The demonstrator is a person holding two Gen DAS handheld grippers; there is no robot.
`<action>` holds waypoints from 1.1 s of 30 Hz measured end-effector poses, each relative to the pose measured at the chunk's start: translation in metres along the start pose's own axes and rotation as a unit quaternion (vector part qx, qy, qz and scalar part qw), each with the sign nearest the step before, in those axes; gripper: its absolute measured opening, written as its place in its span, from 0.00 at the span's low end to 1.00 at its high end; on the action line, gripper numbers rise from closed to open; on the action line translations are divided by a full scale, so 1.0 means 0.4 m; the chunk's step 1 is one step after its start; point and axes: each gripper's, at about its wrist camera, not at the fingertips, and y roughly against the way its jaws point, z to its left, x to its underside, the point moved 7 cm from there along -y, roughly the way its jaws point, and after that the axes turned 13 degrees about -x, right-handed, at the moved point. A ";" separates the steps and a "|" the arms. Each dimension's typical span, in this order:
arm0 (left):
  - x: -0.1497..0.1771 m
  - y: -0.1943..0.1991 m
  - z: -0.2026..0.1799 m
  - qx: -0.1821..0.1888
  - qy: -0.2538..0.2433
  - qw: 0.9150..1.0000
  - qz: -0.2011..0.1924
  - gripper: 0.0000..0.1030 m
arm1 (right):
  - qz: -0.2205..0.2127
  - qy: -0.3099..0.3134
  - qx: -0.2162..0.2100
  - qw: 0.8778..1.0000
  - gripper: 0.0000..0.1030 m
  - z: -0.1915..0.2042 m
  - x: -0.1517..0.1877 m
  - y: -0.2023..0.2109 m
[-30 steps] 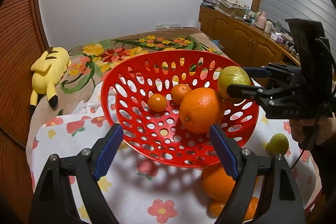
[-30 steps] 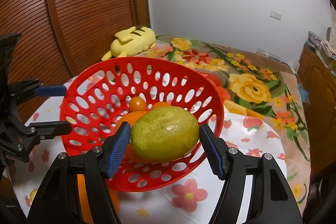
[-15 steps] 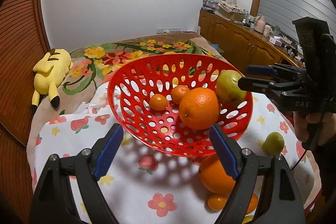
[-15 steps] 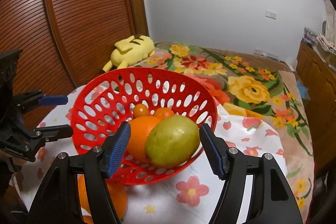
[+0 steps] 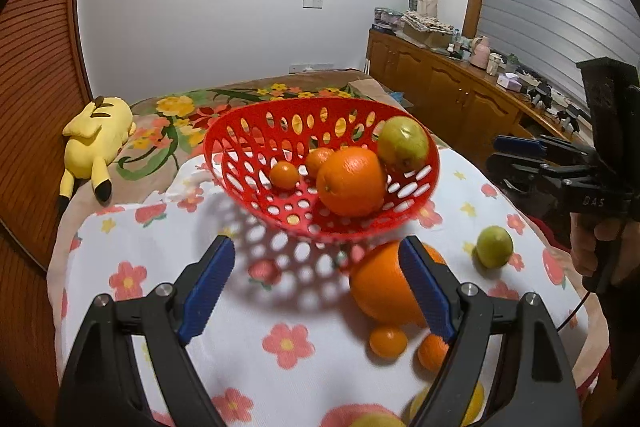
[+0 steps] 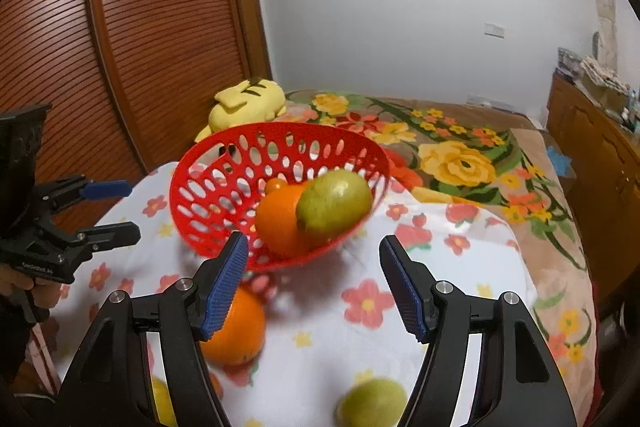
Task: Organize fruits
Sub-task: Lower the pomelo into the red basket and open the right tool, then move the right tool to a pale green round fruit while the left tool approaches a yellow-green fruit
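Observation:
A red perforated basket [image 5: 240, 147] [image 6: 192, 187] stands on the flowered tablecloth. In it lie a big orange [image 5: 352, 181] [image 6: 280, 223], a yellow-green fruit [image 5: 402, 143] [image 6: 334, 201] and two small oranges [image 5: 284, 175]. On the cloth in front lie a large orange [image 5: 380, 287] [image 6: 240, 331], two small oranges [image 5: 388, 342], a lime [image 5: 494, 247] and another green fruit [image 6: 372, 403]. My left gripper [image 5: 316, 251] [image 6: 130, 209] is open and empty, short of the basket. My right gripper [image 6: 314, 247] [image 5: 498, 151] is open too, with nothing between its pads.
A yellow plush toy [image 5: 94, 143] [image 6: 248, 103] lies on the floral bedspread [image 6: 460, 163] behind the table. A slatted wooden door [image 6: 140, 47] stands on the left. Wooden cabinets [image 5: 460, 99] with clutter on top line the right wall. A hand [image 5: 596, 247] grips the right gripper's handle.
The yellow-green fruit that sat between the right gripper's jaws over the basket now lies inside it. Both grippers have drawn back from the basket, so more of the cloth and loose fruit shows.

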 end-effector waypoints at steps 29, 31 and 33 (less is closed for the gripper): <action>0.260 0.052 0.006 0.000 0.025 0.999 0.040 0.82 | 0.036 -0.083 0.058 0.994 0.68 -0.085 0.273 0.039; 0.262 0.058 0.005 0.000 0.026 0.999 0.040 0.82 | 0.038 -0.088 0.057 0.994 0.68 -0.090 0.280 0.033; 0.267 0.061 0.001 0.001 0.026 0.999 0.041 0.82 | 0.041 -0.093 0.056 0.993 0.68 -0.094 0.288 0.025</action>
